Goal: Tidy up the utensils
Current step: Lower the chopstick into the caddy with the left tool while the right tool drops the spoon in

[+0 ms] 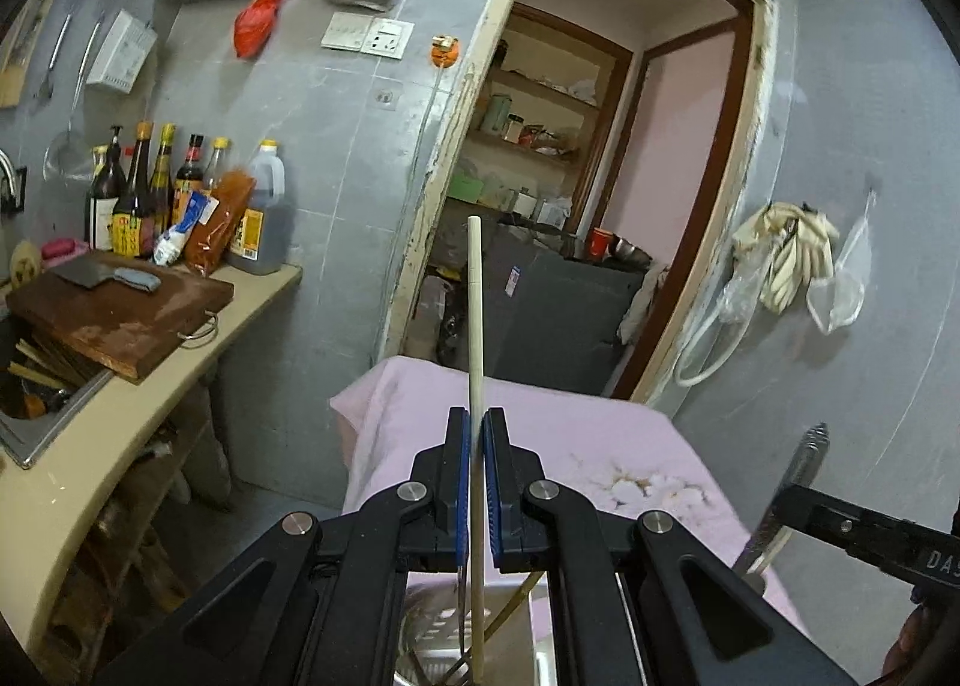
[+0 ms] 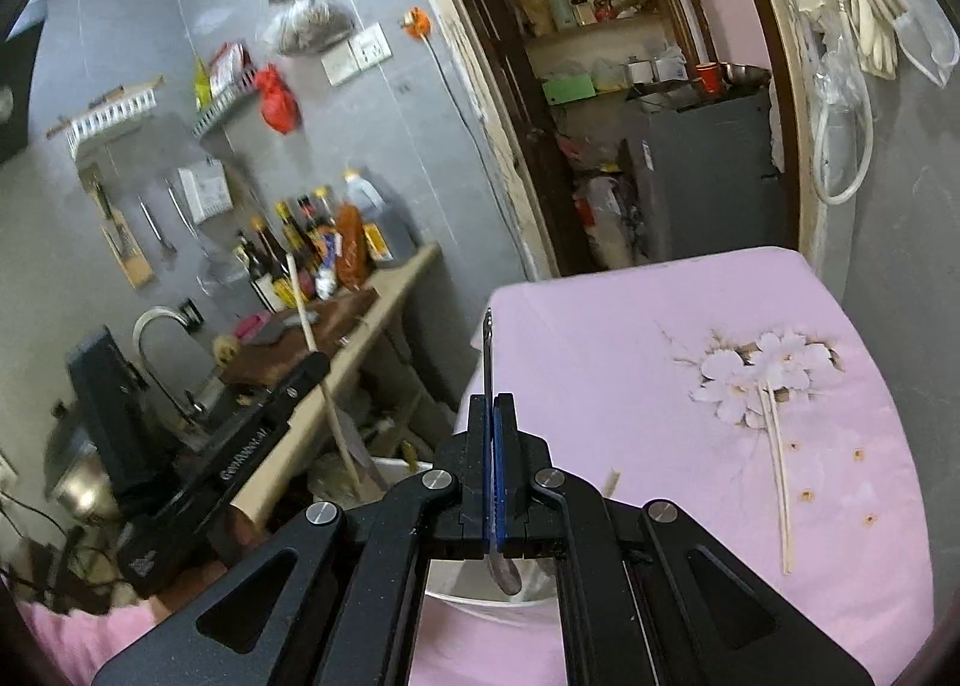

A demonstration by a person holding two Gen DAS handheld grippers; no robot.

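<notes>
Left gripper (image 1: 477,434) fingers clamped on upright wooden chopstick (image 1: 474,314); right gripper (image 2: 498,422) fingers clamped on metal spoon (image 2: 488,362). Both over pink-clothed desk (image 2: 660,296). Risk: thin chopstick pivoting, slipping; spoon clipping metal container (image 1: 432,638) rim.

Pink cloth (image 2: 660,326) with white flowers (image 2: 756,380); pale wooden chopstick (image 1: 475,314).

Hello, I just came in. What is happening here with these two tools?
A person holds a gripper in each hand above a table with a pink cloth. The left gripper is shut on a wooden chopstick that points upward. The right gripper is shut on a metal utensil, probably a spoon, also upright. A metal container sits just beneath them. One more chopstick lies on the cloth.
</notes>
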